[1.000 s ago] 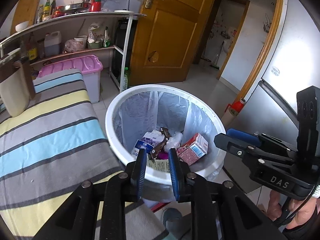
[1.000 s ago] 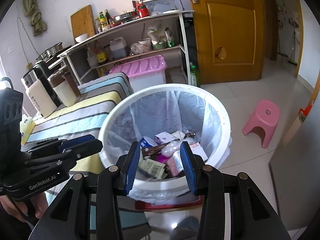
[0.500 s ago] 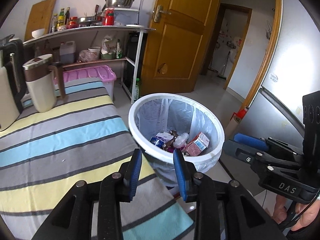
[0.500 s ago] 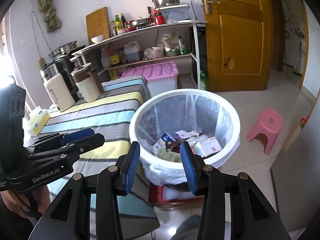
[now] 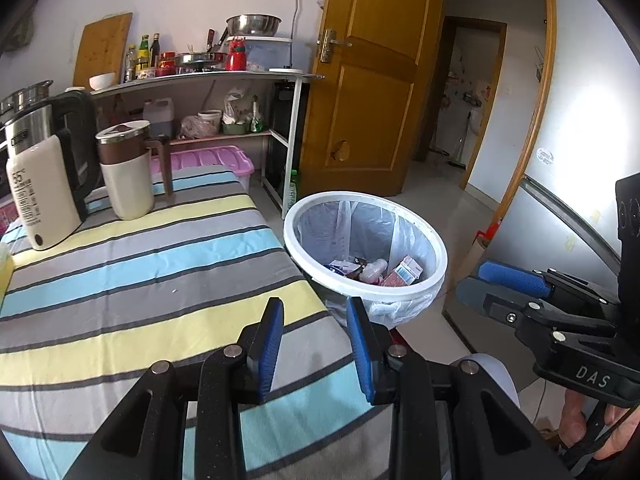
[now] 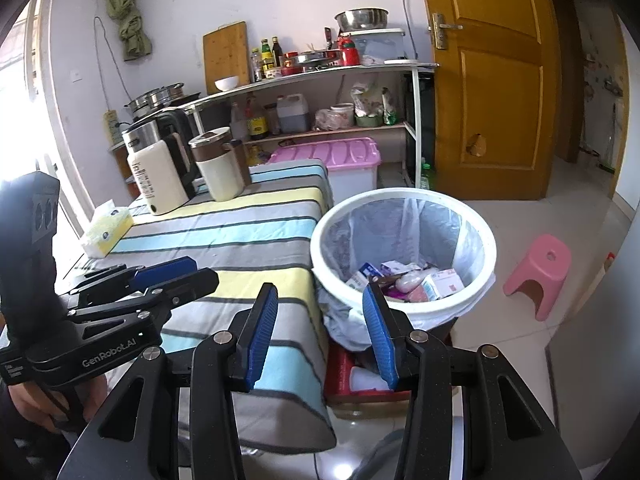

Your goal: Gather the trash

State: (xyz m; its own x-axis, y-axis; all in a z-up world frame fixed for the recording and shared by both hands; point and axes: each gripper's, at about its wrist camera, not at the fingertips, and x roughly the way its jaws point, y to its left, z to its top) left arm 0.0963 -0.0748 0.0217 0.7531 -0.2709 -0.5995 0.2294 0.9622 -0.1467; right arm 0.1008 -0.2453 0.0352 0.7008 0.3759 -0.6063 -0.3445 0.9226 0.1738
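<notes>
Both grippers have pulled back from the bin point(image 6: 404, 248) to above the striped table point(image 5: 132, 276), left gripper point(image 5: 316, 350) and right gripper point(image 6: 320, 334) spread and empty, the trash point(image 6: 408, 280) lying inside the bin, presumably freeing them for more.

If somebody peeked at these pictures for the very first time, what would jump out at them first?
Probably the big white trash bin standing on the floor right beside the table, lined with a clear bag and holding cartons and wrappers. Next, the bright striped tablecloth, with two jugs at its far end. Off to the bin's right, a little pink stool sits on the pale floor.
</notes>
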